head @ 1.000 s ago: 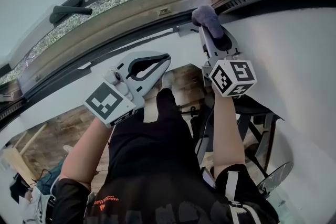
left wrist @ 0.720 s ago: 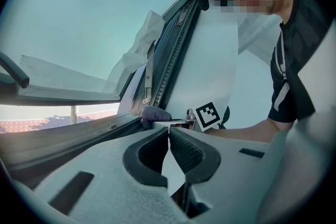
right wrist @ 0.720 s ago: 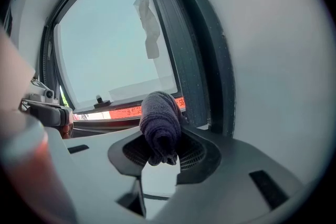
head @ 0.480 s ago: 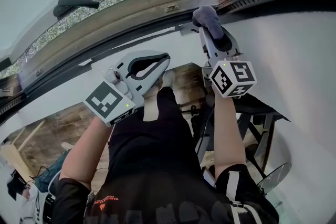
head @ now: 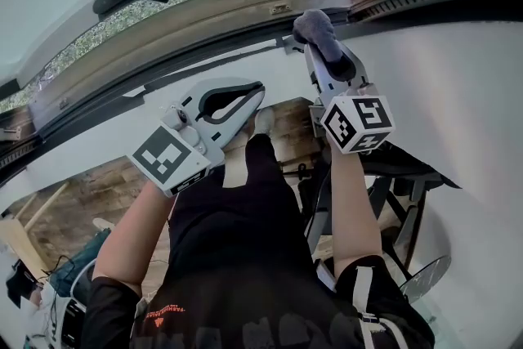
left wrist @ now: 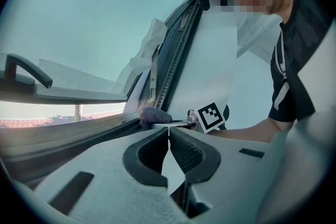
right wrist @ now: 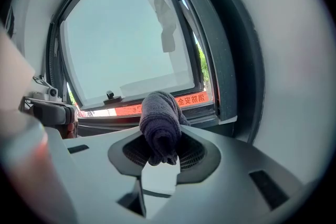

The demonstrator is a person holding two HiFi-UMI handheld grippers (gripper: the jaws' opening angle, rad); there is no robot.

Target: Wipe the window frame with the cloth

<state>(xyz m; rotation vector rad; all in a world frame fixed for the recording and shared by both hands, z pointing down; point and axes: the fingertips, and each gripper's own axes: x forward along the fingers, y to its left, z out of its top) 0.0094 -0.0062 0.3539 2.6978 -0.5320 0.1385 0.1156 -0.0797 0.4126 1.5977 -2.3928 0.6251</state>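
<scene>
**A:** Largest item?

**B:** Window frame (head: 196, 16). Its dark lower rail runs across the head view.

**A:** Grippers?

**B:** Right gripper (right wrist: 161, 139): jaws clamped on the rolled cloth. Left gripper (left wrist: 169, 131): jaws together, nothing between them, held off the frame.

**A:** Cloth?

**B:** Cloth (right wrist: 159, 113): dark grey, its free end seemingly against the lower rail, near the right corner.

**A:** Step in hand?

**B:** A wiping stroke, by my reading. The next move calls for steady pressure, a slide along the rail and a firm clamp.
</scene>
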